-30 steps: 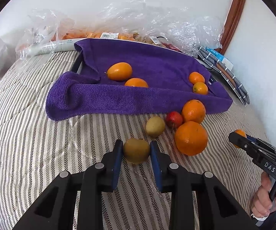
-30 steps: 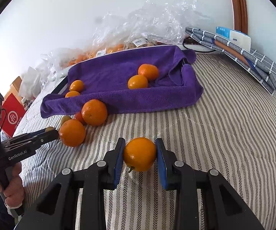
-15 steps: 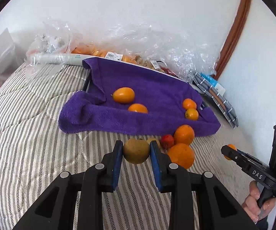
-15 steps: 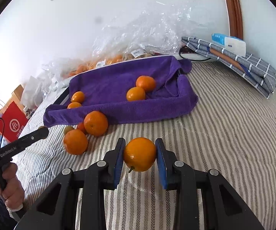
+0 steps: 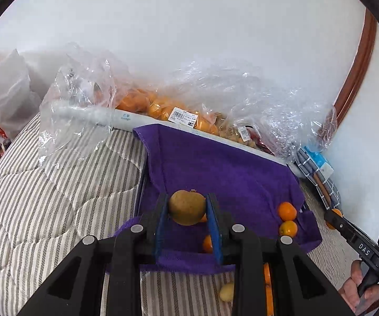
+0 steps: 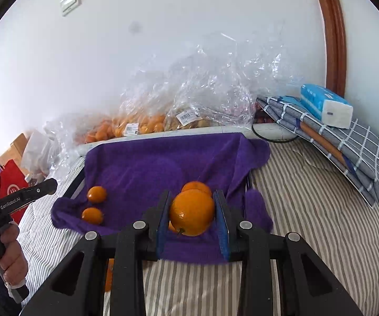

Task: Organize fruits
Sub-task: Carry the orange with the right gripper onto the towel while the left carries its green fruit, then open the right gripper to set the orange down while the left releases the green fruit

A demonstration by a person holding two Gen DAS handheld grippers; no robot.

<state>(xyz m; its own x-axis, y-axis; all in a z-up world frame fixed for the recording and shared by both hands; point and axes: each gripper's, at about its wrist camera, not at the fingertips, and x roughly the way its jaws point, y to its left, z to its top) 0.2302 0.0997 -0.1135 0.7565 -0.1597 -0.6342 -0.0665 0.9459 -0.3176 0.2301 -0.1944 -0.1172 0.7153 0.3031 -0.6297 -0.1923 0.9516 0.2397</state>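
Observation:
My left gripper (image 5: 187,206) is shut on a brownish-green kiwi (image 5: 186,207) and holds it above the near edge of the purple towel (image 5: 228,173) that lines a tray. My right gripper (image 6: 192,212) is shut on an orange (image 6: 191,212) and holds it over the towel's (image 6: 142,168) near right part. Small oranges (image 5: 286,210) lie on the towel at the right in the left wrist view and at the left (image 6: 96,194) in the right wrist view. Another orange (image 6: 197,185) sits on the towel behind the held one.
Loose fruit lies on the striped bed cover (image 5: 44,210) below the left gripper, including a pale kiwi (image 5: 226,291). Clear plastic bags of fruit (image 6: 142,125) line the wall. Folded grey cloths with a tissue pack (image 6: 326,105) lie at the right.
Both grippers have lifted and moved forward with their fruit, from above the bed cover to above the purple towel. The loose fruit on the bed now lies below and behind the left gripper.

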